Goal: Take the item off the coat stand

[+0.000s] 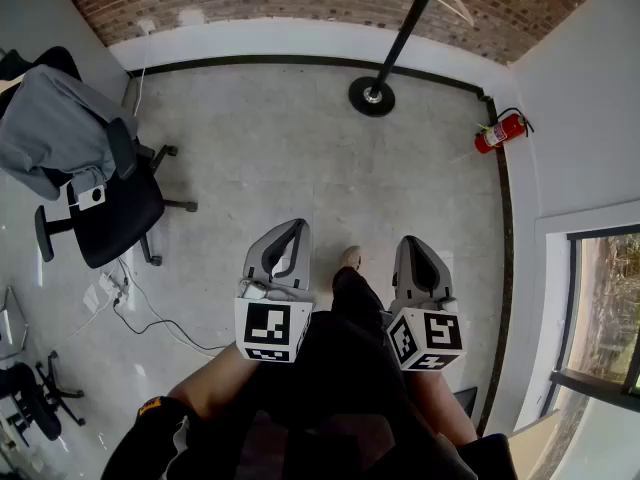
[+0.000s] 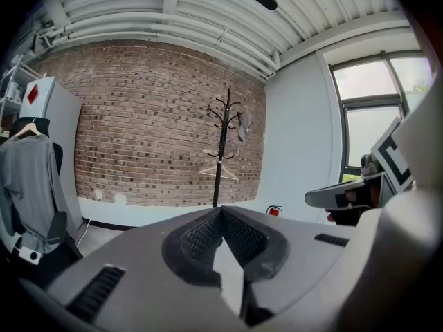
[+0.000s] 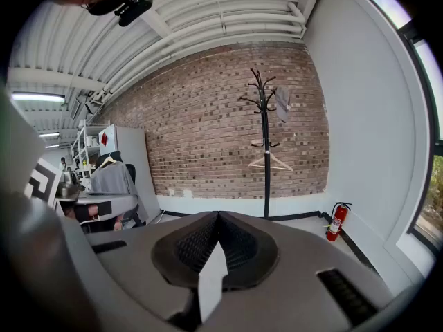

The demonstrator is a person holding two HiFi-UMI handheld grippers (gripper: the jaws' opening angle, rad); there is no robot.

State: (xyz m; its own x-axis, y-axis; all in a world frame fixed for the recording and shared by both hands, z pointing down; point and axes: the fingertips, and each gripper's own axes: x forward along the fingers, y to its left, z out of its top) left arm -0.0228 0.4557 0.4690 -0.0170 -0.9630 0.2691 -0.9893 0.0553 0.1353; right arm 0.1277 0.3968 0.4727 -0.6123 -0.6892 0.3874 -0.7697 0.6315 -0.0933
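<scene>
Standing well apart from the coat stand, the person has nothing done yet. The left gripper and right gripper are both clenched on nothing. A grey cap and a hanger hang on the stand. Only the gripper views show these; the head view shows just the base and the bare floor between.

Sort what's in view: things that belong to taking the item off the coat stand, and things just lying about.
Job: coat stand; grey item hung near its top; hanger lower down; left gripper and right gripper, both shut, empty.
Lying about: office chair; grey garment draped on it; fire extinguisher; floor cables.
</scene>
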